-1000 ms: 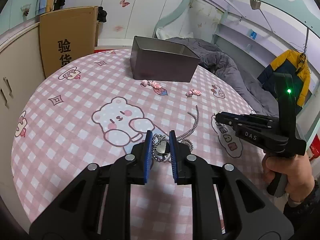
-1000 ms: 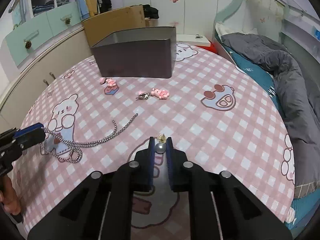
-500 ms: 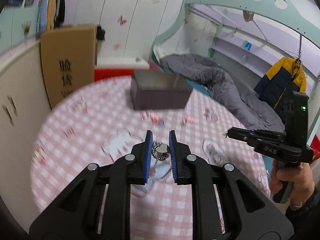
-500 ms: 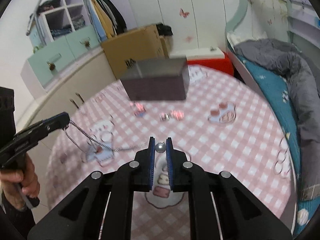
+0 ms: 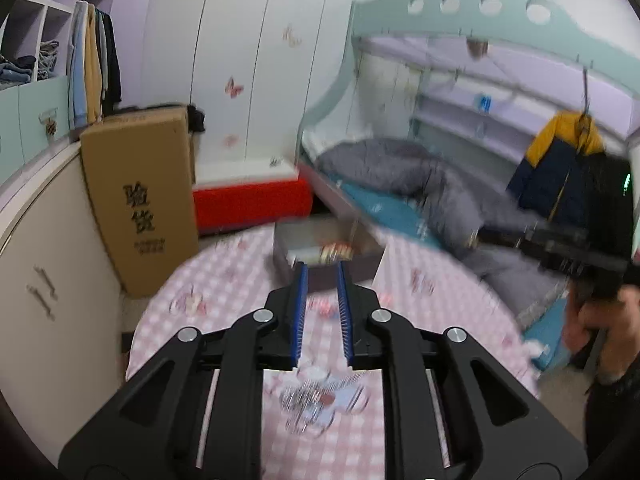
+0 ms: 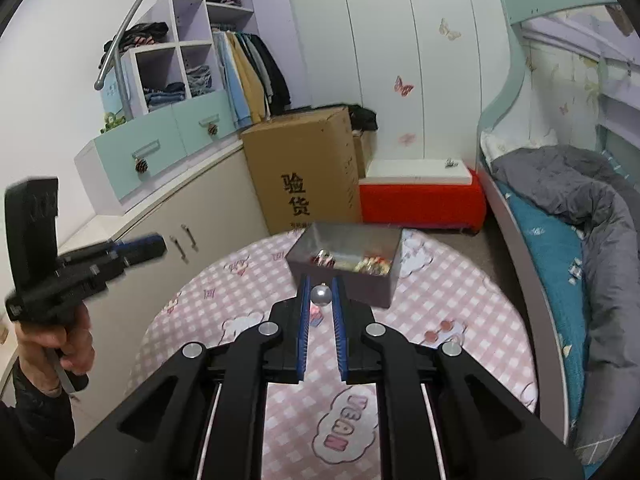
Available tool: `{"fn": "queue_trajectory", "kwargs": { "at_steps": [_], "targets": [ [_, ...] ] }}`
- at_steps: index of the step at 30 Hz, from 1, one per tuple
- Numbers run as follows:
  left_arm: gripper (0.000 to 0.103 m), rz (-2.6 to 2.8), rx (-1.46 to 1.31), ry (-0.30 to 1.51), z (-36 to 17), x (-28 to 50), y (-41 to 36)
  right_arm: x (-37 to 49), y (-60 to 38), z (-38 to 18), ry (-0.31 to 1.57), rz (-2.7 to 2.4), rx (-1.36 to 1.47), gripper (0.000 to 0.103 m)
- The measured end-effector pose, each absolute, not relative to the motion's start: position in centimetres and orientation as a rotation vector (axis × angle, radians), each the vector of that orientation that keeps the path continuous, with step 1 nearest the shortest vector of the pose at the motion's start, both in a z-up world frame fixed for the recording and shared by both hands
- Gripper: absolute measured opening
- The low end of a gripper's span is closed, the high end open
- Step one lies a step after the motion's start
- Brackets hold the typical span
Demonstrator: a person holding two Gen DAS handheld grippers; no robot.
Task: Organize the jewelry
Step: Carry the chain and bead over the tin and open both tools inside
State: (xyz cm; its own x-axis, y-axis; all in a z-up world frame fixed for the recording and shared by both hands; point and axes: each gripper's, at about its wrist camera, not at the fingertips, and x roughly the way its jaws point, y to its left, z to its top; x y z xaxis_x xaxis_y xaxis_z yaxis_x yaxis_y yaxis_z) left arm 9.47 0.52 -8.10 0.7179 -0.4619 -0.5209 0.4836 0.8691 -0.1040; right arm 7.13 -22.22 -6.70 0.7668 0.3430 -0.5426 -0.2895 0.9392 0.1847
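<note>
My left gripper point(image 5: 321, 270) is raised above the round table point(image 5: 224, 288); nothing shows between its blue pads point(image 5: 301, 304). A blurred silver chain necklace point(image 5: 316, 398) shows below, between the gripper's arms, over the cloth. The view is blurred. My right gripper point(image 6: 320, 286) is shut on a small silver bead earring point(image 6: 320, 294), held high in front of the grey metal box point(image 6: 384, 284). The box holds several pieces of jewelry point(image 6: 360, 264). The box also shows in the left wrist view point(image 5: 288, 248). The left gripper also shows at the left of the right wrist view point(image 6: 138, 246).
A pink charm point(image 6: 316, 316) lies on the pink checked cloth near the box. A cardboard carton point(image 6: 308, 168) stands behind the table. A red bench point(image 6: 420, 196) and a bed with a grey duvet point(image 6: 580, 208) are to the right. Cabinets point(image 6: 180, 216) are at the left.
Both grippers have risen high above the table. The pendant and chain that sat between my left pads are gone from them, and a chain now shows below. The right still holds the bead.
</note>
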Motion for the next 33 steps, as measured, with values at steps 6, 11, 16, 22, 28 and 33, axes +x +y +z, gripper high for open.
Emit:
{"fn": "queue_trajectory", "kwargs": {
  "at_steps": [6,11,16,22,28,33],
  "targets": [
    [0.093,-0.47,0.001,0.694,-15.2,8.8,0.8,7.2,-21.7,-10.8,0.699,0.359,0.131,0.01],
    [0.085,-0.436,0.1,0.783,-19.5,9.7,-1.2,7.1,-21.4,-11.8,0.72,0.36,0.142,0.01],
    [0.033,-0.461,0.105,0.879,-21.8,11.6,-1.8,6.9,-21.7,-12.1,0.723,0.349,0.146,0.01],
    [0.012,-0.523,0.093,0.877,-21.6,11.1,-2.4,6.7,-21.9,-11.9,0.714,0.354,0.145,0.01],
    [0.012,-0.53,0.035,0.815,-18.5,11.1,-1.5,6.7,-21.9,-10.3,0.686,0.362,0.136,0.01],
    [0.012,-0.541,0.027,0.702,-13.1,11.3,-0.9,7.3,-21.8,-7.5,0.629,0.369,0.103,0.01]
  ]
}}
